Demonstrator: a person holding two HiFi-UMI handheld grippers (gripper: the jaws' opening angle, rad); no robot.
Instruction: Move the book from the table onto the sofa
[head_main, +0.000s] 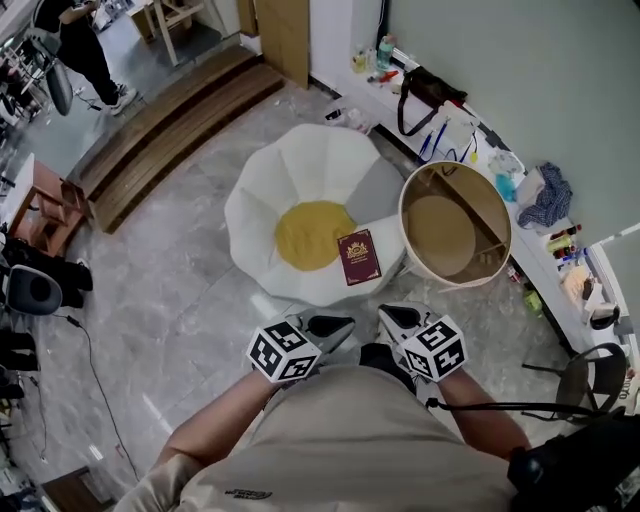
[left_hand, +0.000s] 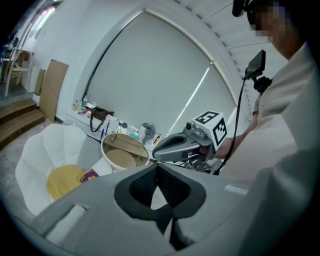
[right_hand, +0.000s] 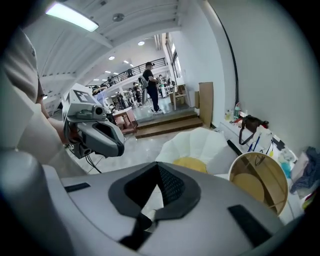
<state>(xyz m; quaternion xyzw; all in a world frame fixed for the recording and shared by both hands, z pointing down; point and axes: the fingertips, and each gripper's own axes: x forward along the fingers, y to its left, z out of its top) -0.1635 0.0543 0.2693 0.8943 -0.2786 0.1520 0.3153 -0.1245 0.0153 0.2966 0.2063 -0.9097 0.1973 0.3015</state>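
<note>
A dark red book (head_main: 358, 257) lies flat on the right petal of the white flower-shaped sofa (head_main: 300, 165), beside its yellow seat cushion (head_main: 312, 235). The round wooden table (head_main: 455, 223) with a white rim stands just right of the sofa, its top bare. My left gripper (head_main: 333, 323) and right gripper (head_main: 393, 316) are held close to my body, side by side, both shut and empty, well short of the book. In the left gripper view the book (left_hand: 89, 175) shows beyond the shut jaws (left_hand: 159, 172). The right gripper view shows its shut jaws (right_hand: 159, 175) and the sofa (right_hand: 200, 142), but no book.
A long counter (head_main: 470, 140) along the right wall carries a black bag (head_main: 425, 92), bottles and a blue cloth (head_main: 548, 198). Wooden steps (head_main: 170, 130) run at the upper left, where a person (head_main: 85, 50) stands. A chair (head_main: 590, 375) sits at the lower right.
</note>
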